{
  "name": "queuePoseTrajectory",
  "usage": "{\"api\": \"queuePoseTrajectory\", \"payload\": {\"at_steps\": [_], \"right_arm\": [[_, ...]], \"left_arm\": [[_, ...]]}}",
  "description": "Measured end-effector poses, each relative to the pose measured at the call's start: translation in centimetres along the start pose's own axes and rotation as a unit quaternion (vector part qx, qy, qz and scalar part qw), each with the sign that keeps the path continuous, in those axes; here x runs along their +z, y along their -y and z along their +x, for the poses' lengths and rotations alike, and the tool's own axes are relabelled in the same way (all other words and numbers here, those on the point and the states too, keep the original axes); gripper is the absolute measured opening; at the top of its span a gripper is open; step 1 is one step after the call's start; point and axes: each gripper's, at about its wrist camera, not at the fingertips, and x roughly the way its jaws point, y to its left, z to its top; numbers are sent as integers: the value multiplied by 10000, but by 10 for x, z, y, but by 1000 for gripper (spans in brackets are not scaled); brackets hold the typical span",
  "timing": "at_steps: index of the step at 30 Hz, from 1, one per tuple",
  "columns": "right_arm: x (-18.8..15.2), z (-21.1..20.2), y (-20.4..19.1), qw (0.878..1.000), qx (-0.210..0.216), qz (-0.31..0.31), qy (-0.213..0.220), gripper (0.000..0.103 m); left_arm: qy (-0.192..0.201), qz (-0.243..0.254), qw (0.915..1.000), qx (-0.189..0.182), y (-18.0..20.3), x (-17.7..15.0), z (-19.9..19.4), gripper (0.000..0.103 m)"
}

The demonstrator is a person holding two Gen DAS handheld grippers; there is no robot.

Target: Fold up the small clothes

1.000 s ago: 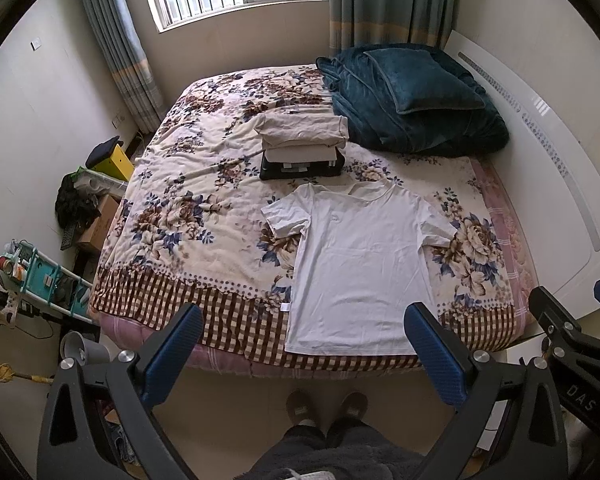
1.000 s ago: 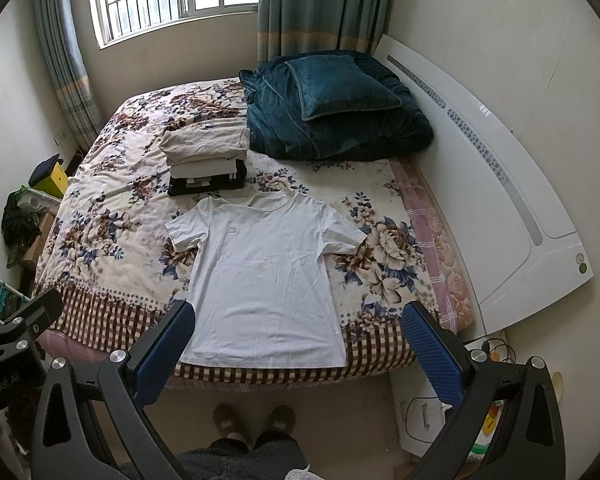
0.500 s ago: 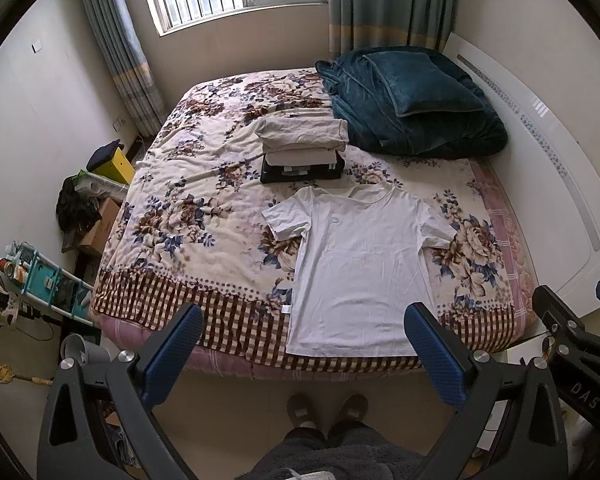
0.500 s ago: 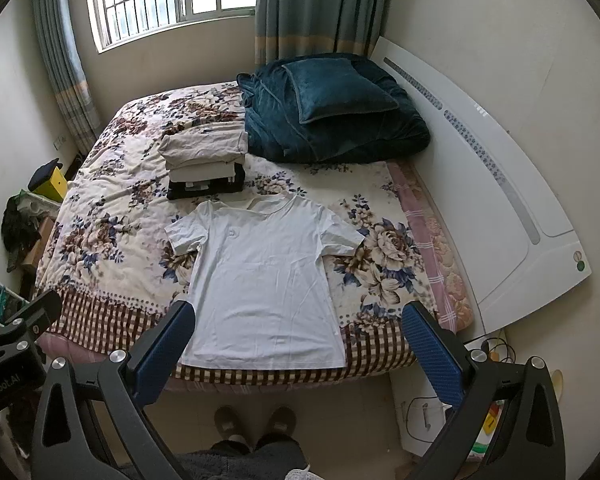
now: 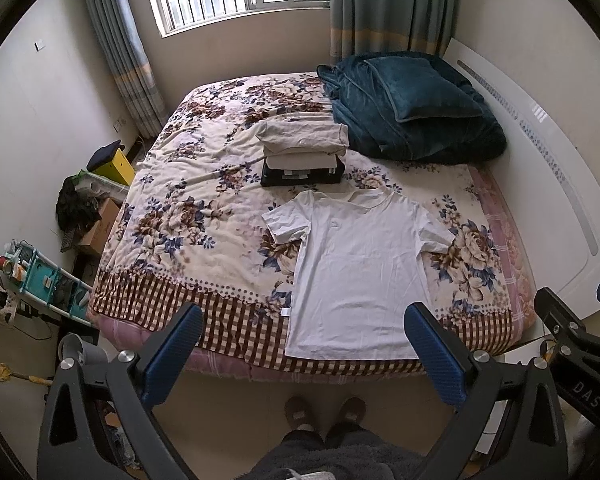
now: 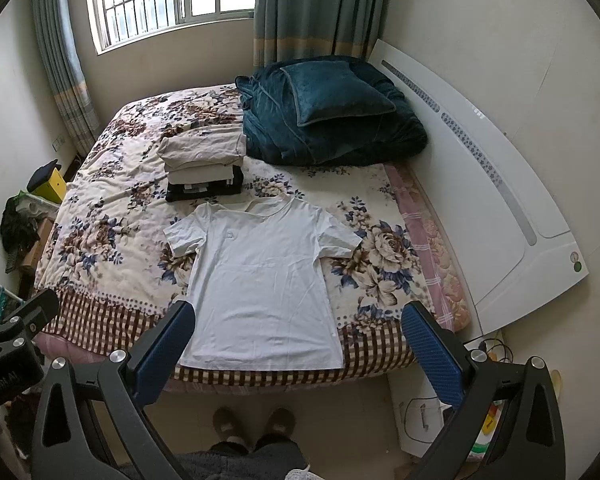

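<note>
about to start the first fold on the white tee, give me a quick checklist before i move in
1. White t-shirt spread flat, collar toward the stack: ok.
2. Both sleeves out to the sides: ok, though the left sleeve edge looks slightly curled.
3. Left gripper open, nothing held: ok.
4. Right gripper open, nothing held: ok.
5. Stack of folded clothes apart from the shirt: cannot tell, the collar lies very close to it.
6. Hem lies near the bed edge, not hanging over: ok.
</note>
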Motion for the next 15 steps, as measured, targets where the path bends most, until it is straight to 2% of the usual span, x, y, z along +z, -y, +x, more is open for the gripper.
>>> {"api": "queuePoseTrajectory", "payload": {"at_steps": [5,15], "right_arm": [[1,-2,1,10000,-10,-1,9,103],[2,-3,2,10000,-5,-3,25,103]], "left_arm": [[3,-18,10000,-17,3,9,-2,103],[40,-20,10000,-25,1,7,-6,103]]}}
